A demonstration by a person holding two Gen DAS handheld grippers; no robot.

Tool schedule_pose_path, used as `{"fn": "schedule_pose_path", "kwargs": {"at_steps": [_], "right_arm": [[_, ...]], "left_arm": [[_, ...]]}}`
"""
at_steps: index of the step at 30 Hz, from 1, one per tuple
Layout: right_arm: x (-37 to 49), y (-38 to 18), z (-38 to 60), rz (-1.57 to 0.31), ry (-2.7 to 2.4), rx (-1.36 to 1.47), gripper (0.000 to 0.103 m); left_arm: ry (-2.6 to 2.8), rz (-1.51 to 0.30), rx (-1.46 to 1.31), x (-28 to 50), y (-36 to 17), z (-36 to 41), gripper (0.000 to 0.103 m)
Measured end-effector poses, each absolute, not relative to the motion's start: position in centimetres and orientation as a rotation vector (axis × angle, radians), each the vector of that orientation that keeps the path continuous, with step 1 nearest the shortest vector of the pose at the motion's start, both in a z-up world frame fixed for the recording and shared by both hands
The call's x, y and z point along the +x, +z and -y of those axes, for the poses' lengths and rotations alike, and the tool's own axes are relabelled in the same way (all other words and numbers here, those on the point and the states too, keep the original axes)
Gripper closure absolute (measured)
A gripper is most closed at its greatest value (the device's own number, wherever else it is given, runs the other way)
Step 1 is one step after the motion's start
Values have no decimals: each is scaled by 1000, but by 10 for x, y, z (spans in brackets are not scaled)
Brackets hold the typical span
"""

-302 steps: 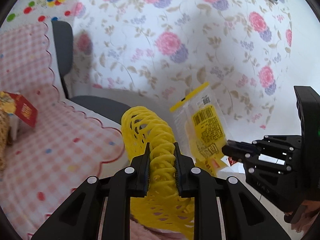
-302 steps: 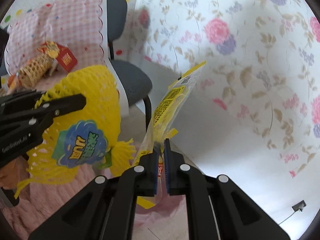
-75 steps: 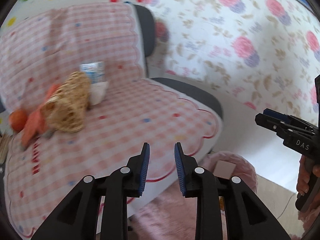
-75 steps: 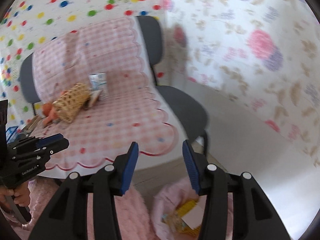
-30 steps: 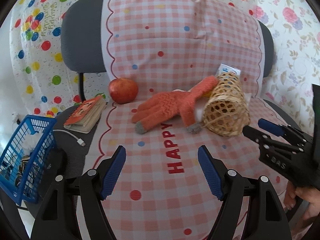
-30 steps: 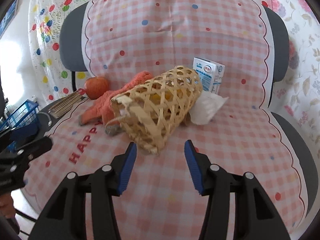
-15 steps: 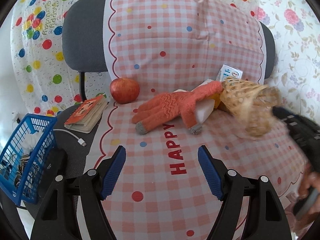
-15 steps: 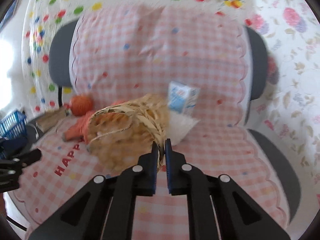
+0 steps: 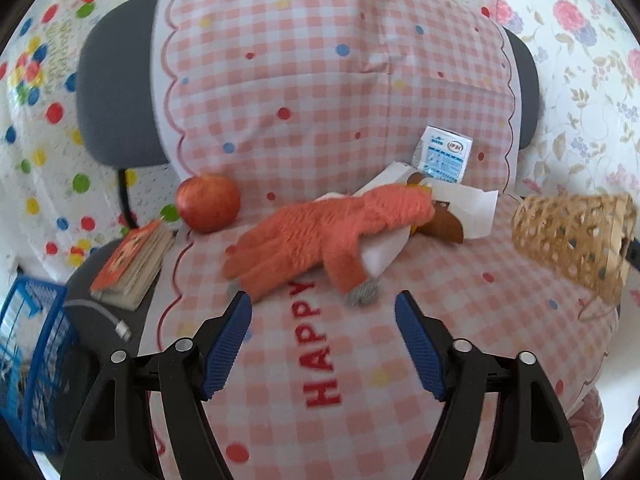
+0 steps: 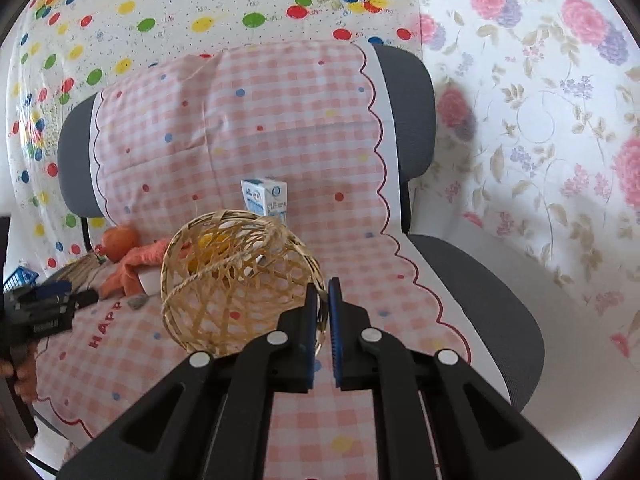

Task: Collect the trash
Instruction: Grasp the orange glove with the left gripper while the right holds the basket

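The right gripper (image 10: 323,312) is now gripping the woven basket's (image 10: 236,280) rim, lifting it rightward; white paper (image 9: 460,208) is showing uncovered.

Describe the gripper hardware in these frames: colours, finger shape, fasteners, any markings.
Both grippers match: the left gripper and right gripper have matte black angular linkage arms with round silver pivot screws, ending in flat fingers faced with blue ribbed pads. In the right wrist view, the left gripper's side carries small white lettering, too blurred to read. No cables visible.

Blue crate (image 9: 28,364) cut off left
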State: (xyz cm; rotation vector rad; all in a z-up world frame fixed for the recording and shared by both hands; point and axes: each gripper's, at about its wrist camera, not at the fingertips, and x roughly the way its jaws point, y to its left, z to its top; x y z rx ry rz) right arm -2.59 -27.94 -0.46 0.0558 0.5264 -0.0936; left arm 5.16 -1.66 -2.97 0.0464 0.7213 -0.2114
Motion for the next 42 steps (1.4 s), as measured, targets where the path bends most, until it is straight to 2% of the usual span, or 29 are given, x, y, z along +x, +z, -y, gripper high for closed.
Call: {"fn": "schedule_pose_path", "kwargs": {"at_steps": [12,20,24,27,28,29,34,40,42], "right_arm": [[-21,-13,286,-558,-84,84,97],[-18,-15,288,-572,-76,95,97],[-18,-15,288,-572,-78,94,97],[-17,-14,287,-571,-78,93,97],[-17,-14,287,-570,-80,88,97],[-17,-15,286,-569,-80,86,97],[-17,-13,286,-564,-79,89,97],[-24,-2,281,-536,-80,93,97],[-25,1,279,-535,-73,98,97]], "left_arm": [[-292,-716,287,101,-34,83,31],[-302,-763,347,134,-47,103,31],[-311,-764,336,137,-46,104,44],[-325,-752,292,137,-39,95,58],[-324,-750,287,137,-38,93,70],[-317,-747,283,137,-35,89,88],[-275,-664,217,126,0,54,89],[-311,-507,37,76,78,-5,89],[-341,-486,-1,61,89,-13,89]]}}
